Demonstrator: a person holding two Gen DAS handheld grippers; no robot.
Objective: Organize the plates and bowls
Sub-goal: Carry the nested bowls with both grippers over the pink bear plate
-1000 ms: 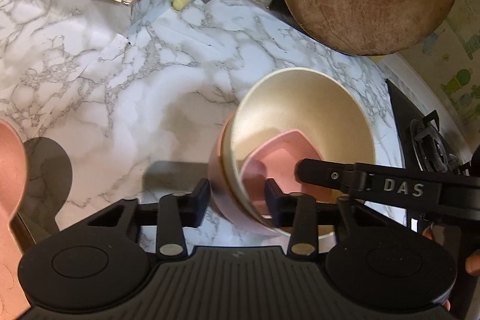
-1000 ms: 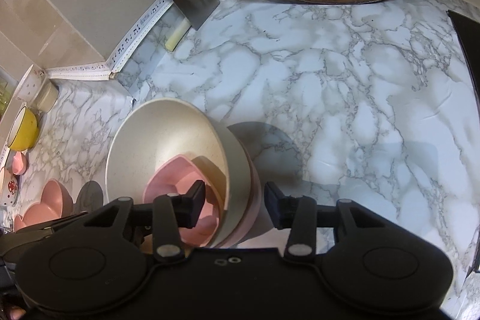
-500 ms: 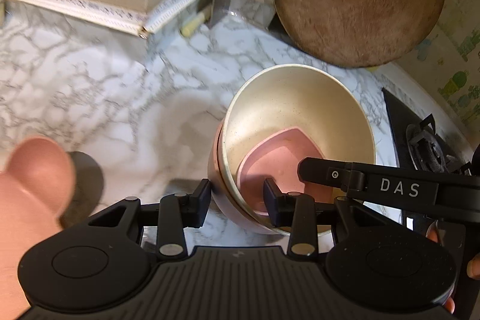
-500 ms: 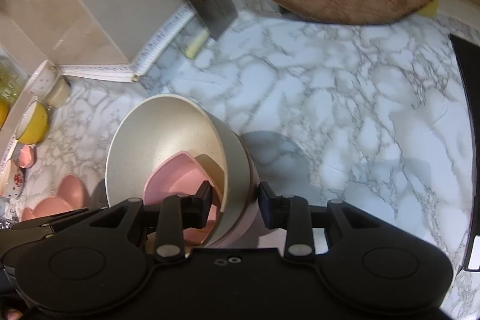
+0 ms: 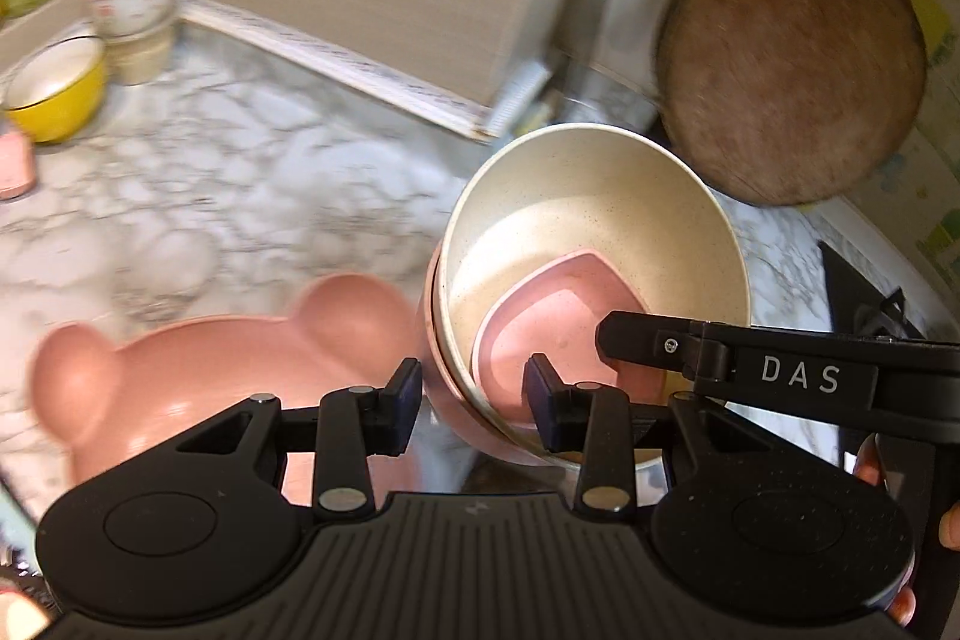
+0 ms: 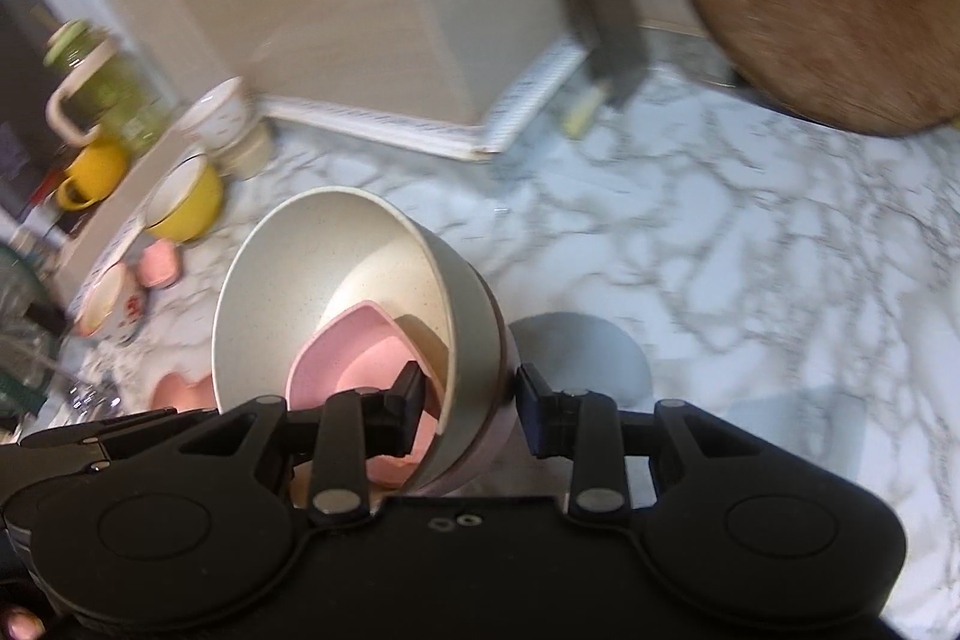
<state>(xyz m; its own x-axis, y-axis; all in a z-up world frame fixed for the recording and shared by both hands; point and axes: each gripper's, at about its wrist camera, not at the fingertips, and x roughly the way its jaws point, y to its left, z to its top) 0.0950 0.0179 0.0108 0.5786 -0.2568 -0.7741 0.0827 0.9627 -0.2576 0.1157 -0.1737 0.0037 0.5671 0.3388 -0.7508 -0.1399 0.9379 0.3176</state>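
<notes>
So both claws are on the same stack of bowls. The left gripper [image 5: 471, 403] points forward and a bit down, its fingers straddling the near-left wall of the stack: the right finger sits inside the cream speckled round bowl [image 5: 576, 220], the left finger outside against the pink outer bowl [image 5: 433, 340] it's nested in. The gap is narrow and looks closed on the wall, though I can't see actual pad contact. The right gripper [image 6: 471, 403] does the same on the opposite side, left finger inside the cream bowl, right finger outside by the pink wall, jaws about as narrow.

Inside the cream bowl, right at the fingertips of both claws, lies a small pink heart-shaped dish [image 5: 558, 334]. The stack is tilted and appears lifted off the white-and-grey marble counter [image 6: 720, 232], with a round shadow just ahead of the right claw's right finger.

Just left of the left claw, partly under its body, is a pink bear-eared bowl [image 5: 198, 364]. Far ahead-left are a yellow bowl [image 5: 54, 91] and stacked white cups [image 5: 132, 4]. Ahead-right, a round brown wooden board [image 5: 792, 70] leans against the wall. The background is pretty blurry.
</notes>
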